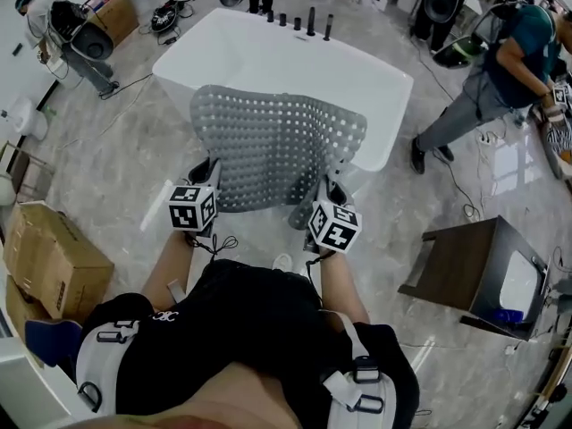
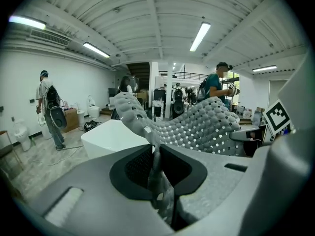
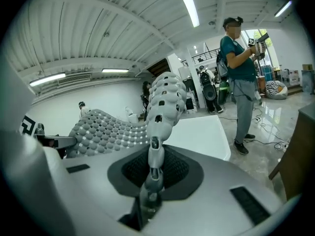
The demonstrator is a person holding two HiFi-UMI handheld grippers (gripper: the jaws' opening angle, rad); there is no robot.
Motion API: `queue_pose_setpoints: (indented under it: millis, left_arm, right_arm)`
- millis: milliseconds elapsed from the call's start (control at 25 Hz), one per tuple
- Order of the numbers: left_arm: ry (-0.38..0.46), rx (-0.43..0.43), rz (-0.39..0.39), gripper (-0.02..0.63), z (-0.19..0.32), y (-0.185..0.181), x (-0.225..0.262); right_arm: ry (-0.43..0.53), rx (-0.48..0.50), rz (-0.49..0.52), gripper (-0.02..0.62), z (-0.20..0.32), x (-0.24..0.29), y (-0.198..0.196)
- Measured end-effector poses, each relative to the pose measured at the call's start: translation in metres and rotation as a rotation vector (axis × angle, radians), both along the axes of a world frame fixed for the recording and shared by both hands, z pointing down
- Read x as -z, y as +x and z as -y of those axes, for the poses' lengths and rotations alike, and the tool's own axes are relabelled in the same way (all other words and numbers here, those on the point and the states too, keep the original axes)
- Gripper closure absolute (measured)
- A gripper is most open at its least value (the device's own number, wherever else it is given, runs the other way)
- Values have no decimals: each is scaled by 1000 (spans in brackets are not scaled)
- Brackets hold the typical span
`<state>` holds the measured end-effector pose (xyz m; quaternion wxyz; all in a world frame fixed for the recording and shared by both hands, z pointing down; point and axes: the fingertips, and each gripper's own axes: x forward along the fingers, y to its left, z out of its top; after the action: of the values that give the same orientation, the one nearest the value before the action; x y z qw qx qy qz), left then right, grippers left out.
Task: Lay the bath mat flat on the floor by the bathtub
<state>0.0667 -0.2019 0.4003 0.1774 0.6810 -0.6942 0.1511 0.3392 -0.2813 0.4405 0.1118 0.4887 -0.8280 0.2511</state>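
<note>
Far L, cardboard boxes [image 1: 54, 257] sit on the floor [image 1: 134, 164]. L gripper [image 1: 206, 170] is clamped on the near L edge of the bath mat [image 1: 273, 146]; in the left gripper view its jaws pinch a folded bit of mat edge, w/ the rest rising away. Mat is a grey rubbery sheet w/ knobbly bumps all over and rows of small square holes. It's held up in the air, spread btwn both grippers and bowed in the middle, clear of the floor. Its far edge lies over the near rim of the white bathtub [image 1: 268, 56]. R gripper [image 1: 328, 188] grips the near R edge the same way, jaws closed on a thin strip of mat. Each gripper's cube shows black-and-white square markers. Bare marble-look floor runs L of the tub up to the boxes, and R of the tub up to a dark side cabinet [image 1: 465, 271]. Far R stands a person [image 1: 505, 65] in a teal top.
</note>
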Motion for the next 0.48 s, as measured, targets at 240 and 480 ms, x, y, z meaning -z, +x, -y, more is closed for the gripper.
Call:
queue_pose_setpoints:
  millis: [240,480]
  left_arm:
    - [-9,32,7,556,22,-31,-3]
    - [-15,17,4,557,40,-63,-14]
  right_arm:
    - [-6,54,7,552,29,-3,-41]
    - [-16,64,-3,552,39,-13,-77]
